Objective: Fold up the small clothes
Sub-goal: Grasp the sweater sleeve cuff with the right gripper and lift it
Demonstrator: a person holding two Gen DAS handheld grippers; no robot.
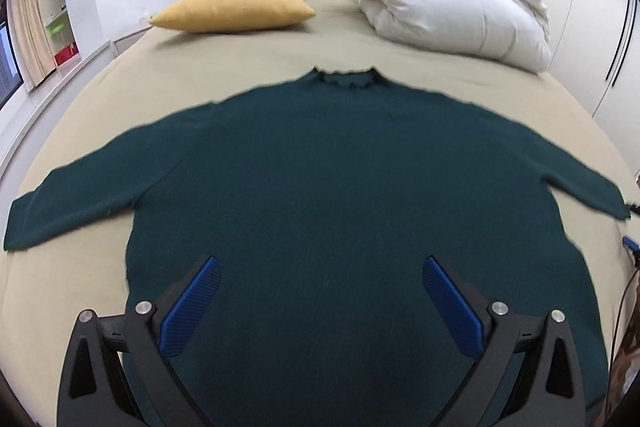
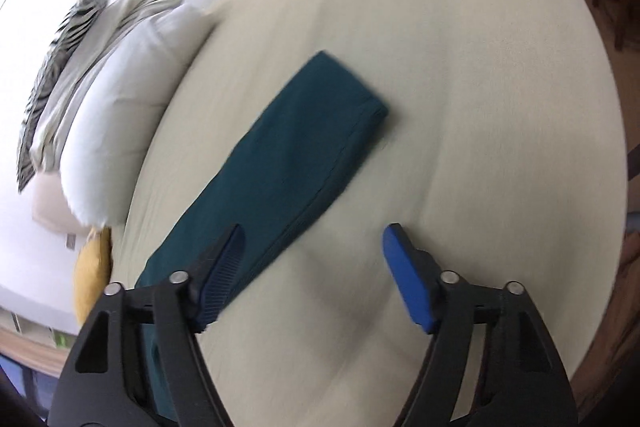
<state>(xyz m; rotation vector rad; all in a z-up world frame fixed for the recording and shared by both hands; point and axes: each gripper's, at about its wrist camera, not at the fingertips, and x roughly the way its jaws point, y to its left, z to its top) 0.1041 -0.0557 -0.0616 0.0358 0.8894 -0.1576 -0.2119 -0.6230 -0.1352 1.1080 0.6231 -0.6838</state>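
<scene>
Sweater [image 1: 320, 167], dark green, lies flat on the bed [image 1: 120, 99], collar toward the headboard, both sleeves spread out to the sides. Left gripper [image 1: 320, 283] hangs over the lower body of the sweater, blue pads spread wide, gripping nothing. Right gripper [image 2: 316, 247] is over a sleeve [image 2: 296, 151], one pad above the cloth, one above bare sheet, jaws apart, nothing pinched. Yellow cushion [image 1: 232, 9] and white duvet [image 1: 440, 11] sit near the headboard.

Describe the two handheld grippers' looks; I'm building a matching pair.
Both the left gripper and right gripper look alike: matte black angular frames with triangular cut-outs, silver round pivot bolts, and jaws faced with flat blue ribbed pads.
</scene>
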